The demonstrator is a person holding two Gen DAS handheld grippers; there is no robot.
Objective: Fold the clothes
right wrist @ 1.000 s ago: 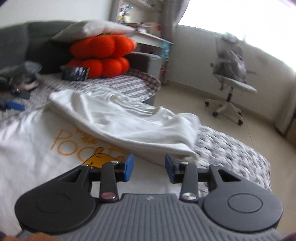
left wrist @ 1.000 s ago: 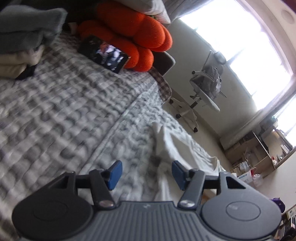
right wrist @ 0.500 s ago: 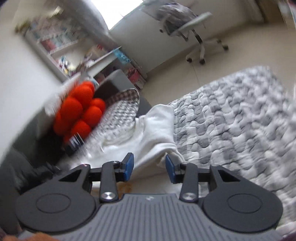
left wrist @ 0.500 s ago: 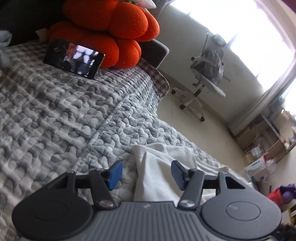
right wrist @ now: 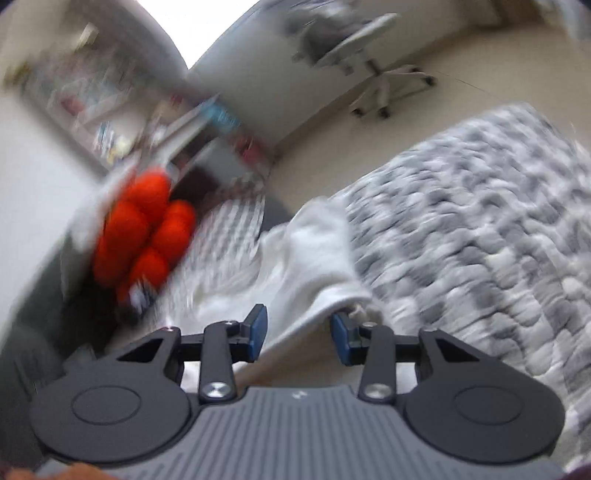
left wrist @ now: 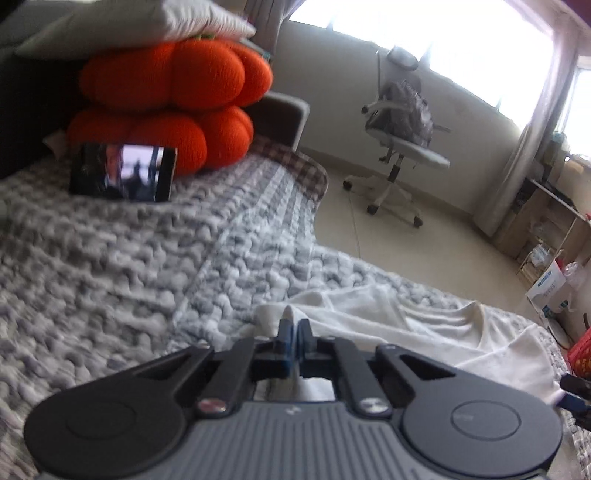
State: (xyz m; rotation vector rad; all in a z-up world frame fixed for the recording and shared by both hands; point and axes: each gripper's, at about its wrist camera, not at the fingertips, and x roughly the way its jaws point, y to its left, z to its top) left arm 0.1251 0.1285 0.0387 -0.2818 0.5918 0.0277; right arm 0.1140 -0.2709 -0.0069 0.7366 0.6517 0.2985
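On the grey quilted bedspread (left wrist: 110, 266) the white garment (left wrist: 424, 332) is lying rumpled near the edge of the bed, and we are pinching a raised fold of it with the left gripper (left wrist: 294, 338), whose blue pads are pressed together on the cloth. Our right gripper (right wrist: 298, 330) is hovering with its jaws standing wide, a white edge of the garment (right wrist: 314, 266) running between them; the view is blurred, so we cannot tell whether the pads are touching the cloth. Behind the garment an orange cushion (left wrist: 173, 96) is sitting under a pale pillow (left wrist: 122, 29), with a phone (left wrist: 123, 171) propped against it. An office chair (left wrist: 402, 125) is standing on the floor by the window.
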